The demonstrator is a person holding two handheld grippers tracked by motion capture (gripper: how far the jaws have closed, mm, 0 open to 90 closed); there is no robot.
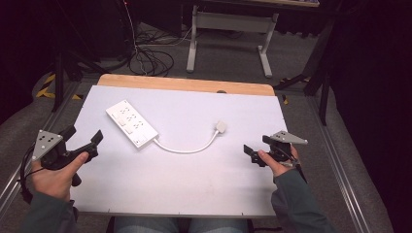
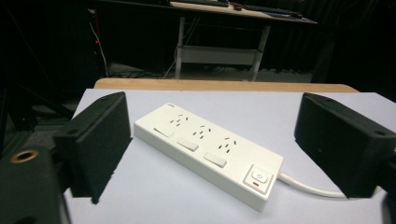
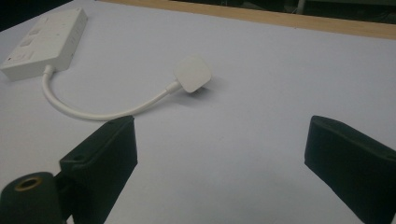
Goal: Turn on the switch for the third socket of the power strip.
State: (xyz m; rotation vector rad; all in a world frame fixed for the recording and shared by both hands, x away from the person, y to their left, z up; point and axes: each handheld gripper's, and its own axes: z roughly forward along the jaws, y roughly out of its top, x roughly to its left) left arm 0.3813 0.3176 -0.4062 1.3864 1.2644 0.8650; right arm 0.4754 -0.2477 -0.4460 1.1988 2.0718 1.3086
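A white power strip (image 1: 131,123) lies left of centre on the table (image 1: 194,184), between the left gripper (image 1: 83,138) and right gripper (image 1: 258,148), both with jaws wide apart and empty.

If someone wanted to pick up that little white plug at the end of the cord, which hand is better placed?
Probably the right. Its tongs are open and face the plug across bare table, while the left tongs face the power strip instead.

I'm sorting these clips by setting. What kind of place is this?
Probably a lab or workshop set up for recording, not a home. A white work table holds just a power strip; behind it are loose cables on the floor, a bare desk frame and dark surroundings.
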